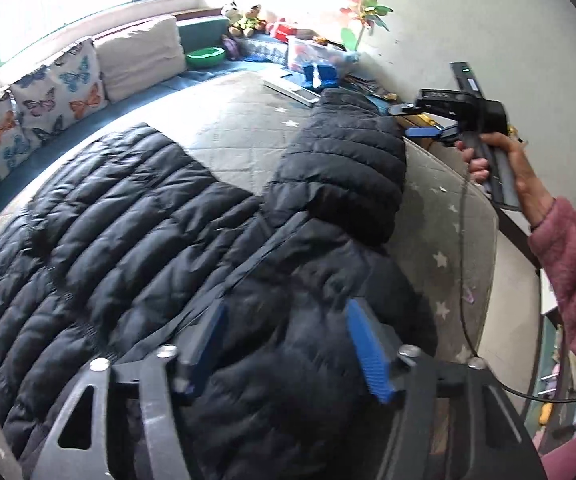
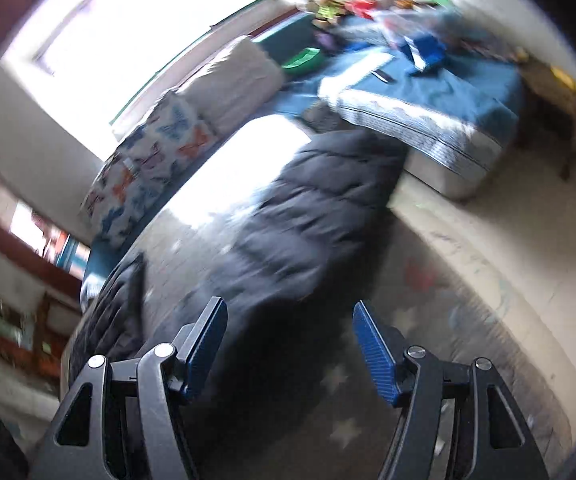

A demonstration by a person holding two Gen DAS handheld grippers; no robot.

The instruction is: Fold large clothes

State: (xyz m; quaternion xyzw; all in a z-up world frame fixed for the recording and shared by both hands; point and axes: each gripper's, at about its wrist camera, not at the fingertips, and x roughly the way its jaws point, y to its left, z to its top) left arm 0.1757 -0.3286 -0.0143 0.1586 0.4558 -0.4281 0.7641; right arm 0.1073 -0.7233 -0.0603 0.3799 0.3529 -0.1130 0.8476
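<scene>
A black quilted puffer jacket lies spread on a grey star-print mat, one sleeve stretched toward the far right. My left gripper hovers low over the near part of the jacket. Puffy fabric bulges between its blue pads, whose ribbed face still shows. My right gripper, held by a hand in a pink sleeve, stands open and empty just past the sleeve's end. In the blurred right wrist view, this gripper is open above the jacket's dark sleeve and the mat.
Butterfly cushions and a white cushion line the far left under a window. A green bowl, stuffed toys and a plastic box crowd the back. A blue-covered mattress lies beyond the mat. A wall stands right.
</scene>
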